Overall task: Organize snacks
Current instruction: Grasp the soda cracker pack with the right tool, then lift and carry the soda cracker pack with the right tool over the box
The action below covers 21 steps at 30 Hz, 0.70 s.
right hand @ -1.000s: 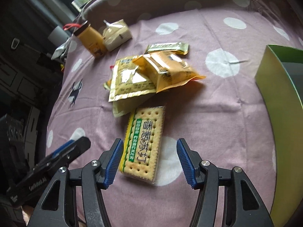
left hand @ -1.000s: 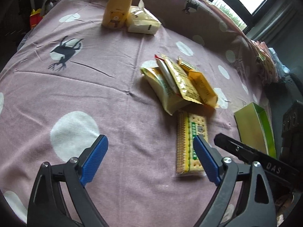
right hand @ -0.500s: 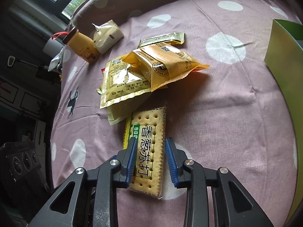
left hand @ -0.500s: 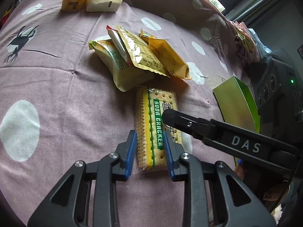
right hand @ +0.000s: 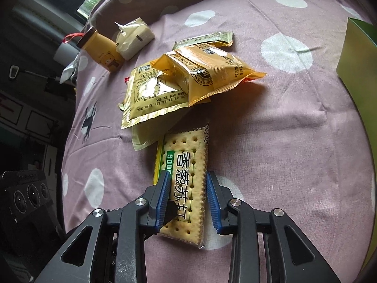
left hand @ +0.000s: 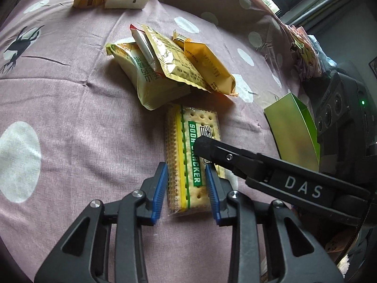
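The soda cracker pack [left hand: 188,127] lies flat on the polka-dot cloth of the worktop [left hand: 70,118], its far end just short of the heap of yellow snack pouches [left hand: 165,70] at 12 o'clock. Both tools are on it at once. The left gripper [left hand: 185,167] has its blue pads against the pack's long edges near the close end, with the pack between them, and its jaws are opening slightly. The right gripper [right hand: 188,174] pinches the same pack across its width, a little nearer the middle.

The step in hand looks like lifting this pack and carrying it to the open green box [left hand: 292,127], which stands at 3 o'clock of the pack in the left wrist view.

To do it well, I would settle on one firm hold before any lift. Crackers snap easily, so the squeeze should be just enough to stop the slick wrapper sliding, applied on the long edges and not on the flat face. If both hands stay on, they should rise together and level (a twist between two grips is what breaks a stack). Draw the pack back toward 6 o'clock first, so its far end does not drag the lowest pouch, which may overlap that end; the shadow there makes it hard to tell. Then swing toward 3 o'clock and enter the box end first.
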### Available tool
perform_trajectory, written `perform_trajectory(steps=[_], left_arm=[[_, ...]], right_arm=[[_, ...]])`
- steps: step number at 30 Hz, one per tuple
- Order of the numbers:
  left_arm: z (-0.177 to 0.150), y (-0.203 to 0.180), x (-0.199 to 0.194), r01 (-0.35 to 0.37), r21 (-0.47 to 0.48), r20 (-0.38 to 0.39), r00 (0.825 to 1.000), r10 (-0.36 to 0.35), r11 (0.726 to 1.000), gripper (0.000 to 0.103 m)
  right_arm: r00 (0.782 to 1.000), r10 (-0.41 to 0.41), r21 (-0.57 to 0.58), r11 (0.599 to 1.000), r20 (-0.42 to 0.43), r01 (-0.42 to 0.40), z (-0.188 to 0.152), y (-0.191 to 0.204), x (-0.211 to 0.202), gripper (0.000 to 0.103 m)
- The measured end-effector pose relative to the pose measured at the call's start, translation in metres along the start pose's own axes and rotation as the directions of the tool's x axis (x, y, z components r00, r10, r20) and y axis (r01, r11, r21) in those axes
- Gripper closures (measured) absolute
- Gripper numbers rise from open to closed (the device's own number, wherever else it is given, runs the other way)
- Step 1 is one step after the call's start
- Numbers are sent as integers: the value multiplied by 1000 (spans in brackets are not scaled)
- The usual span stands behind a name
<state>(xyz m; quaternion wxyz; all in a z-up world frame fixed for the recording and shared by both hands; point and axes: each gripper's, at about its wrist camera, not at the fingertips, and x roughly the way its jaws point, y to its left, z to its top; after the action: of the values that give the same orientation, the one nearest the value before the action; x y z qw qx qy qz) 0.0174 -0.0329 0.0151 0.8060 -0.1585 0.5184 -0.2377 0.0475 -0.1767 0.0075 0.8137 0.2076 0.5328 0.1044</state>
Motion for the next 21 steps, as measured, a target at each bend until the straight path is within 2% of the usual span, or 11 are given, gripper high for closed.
perform_trajectory(steps=[9, 21], left_arm=[[-3, -12, -14, -20, 46, 21, 1000, 19, 999, 70], [-4, -28, -49, -25, 103, 113, 993, 13, 994, 68]], right_arm=[[998, -48, -84, 995, 47, 52, -8, 20, -16, 69], [990, -5, -114, 993, 141, 22, -18, 40, -56, 69]])
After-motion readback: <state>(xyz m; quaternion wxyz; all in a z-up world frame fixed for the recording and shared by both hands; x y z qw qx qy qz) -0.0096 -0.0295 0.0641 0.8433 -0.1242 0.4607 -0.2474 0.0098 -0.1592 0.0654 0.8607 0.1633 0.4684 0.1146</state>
